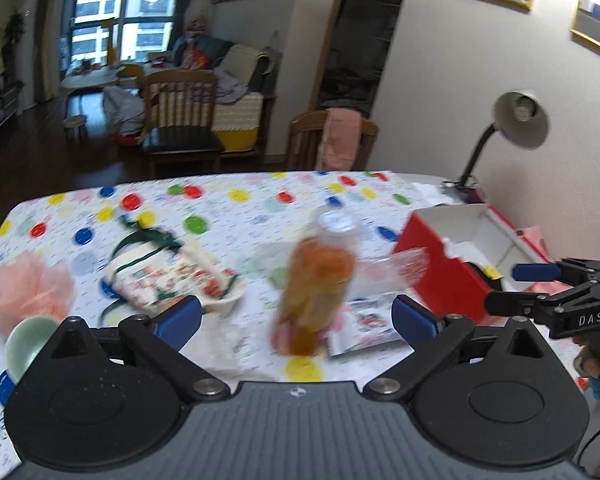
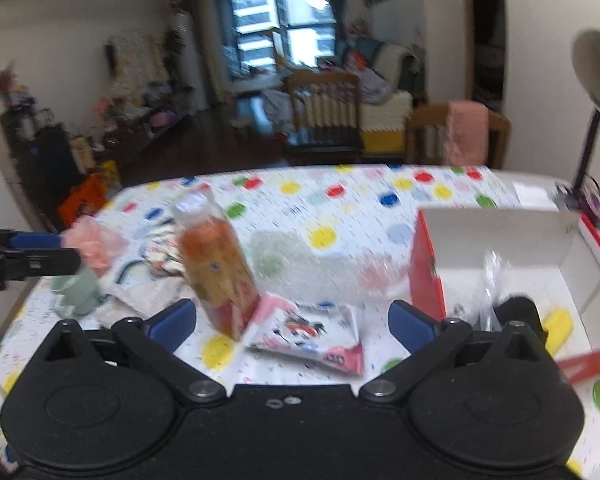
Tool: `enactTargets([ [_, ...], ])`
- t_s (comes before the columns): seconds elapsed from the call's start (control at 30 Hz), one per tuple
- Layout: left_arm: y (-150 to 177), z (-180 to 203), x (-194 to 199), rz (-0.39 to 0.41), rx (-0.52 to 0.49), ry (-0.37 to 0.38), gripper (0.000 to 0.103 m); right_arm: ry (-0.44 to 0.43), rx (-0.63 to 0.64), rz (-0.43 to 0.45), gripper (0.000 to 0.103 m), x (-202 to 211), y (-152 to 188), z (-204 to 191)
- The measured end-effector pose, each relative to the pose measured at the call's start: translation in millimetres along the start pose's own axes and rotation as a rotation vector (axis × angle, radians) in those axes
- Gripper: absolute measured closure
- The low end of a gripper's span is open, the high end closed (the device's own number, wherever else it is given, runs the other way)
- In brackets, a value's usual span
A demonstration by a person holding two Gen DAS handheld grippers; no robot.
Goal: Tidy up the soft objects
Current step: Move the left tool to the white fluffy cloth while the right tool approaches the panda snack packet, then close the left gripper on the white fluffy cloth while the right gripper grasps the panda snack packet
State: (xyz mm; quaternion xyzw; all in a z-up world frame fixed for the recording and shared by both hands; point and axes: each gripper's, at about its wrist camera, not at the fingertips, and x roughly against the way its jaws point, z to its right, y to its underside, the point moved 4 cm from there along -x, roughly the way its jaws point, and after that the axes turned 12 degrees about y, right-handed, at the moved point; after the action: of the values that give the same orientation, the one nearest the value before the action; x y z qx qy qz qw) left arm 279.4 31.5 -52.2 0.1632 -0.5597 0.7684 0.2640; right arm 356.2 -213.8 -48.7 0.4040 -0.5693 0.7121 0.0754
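My left gripper [image 1: 296,320] is open and empty above the dotted tablecloth, with an orange drink bottle [image 1: 316,284] standing just ahead between its fingers. My right gripper [image 2: 292,322] is open and empty; the bottle [image 2: 216,268] stands ahead to its left and a pink snack packet [image 2: 308,334] lies between its fingers. A pink mesh pouf [image 1: 28,288] lies at the left, a printed fabric pouch [image 1: 160,272] beside it. A red box [image 2: 500,248] with a white inside stands open at the right and holds a yellow item [image 2: 558,326]. The right gripper also shows in the left wrist view [image 1: 540,284].
A green cup [image 1: 30,344] stands near the left edge. A clear bubble-wrap sheet [image 2: 320,268] lies behind the packet. A desk lamp [image 1: 516,120] stands at the far right corner. Wooden chairs [image 1: 332,140] stand past the far table edge.
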Motion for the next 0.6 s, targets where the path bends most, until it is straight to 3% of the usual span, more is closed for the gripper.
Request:
enactTargets([
  [0.2,24.3,-42.7,-2.7,-0.040,0.012,-0.063,0.001,0.089,-0.119,-0.113,0.001,-39.0,23.6,-5.6],
  [0.6,71.5,-84.5,-38.1,-0.151,-0.047,-0.066,0.001,0.226,-0.343,-0.295,0.007,-101.6,42.3,-7.5],
])
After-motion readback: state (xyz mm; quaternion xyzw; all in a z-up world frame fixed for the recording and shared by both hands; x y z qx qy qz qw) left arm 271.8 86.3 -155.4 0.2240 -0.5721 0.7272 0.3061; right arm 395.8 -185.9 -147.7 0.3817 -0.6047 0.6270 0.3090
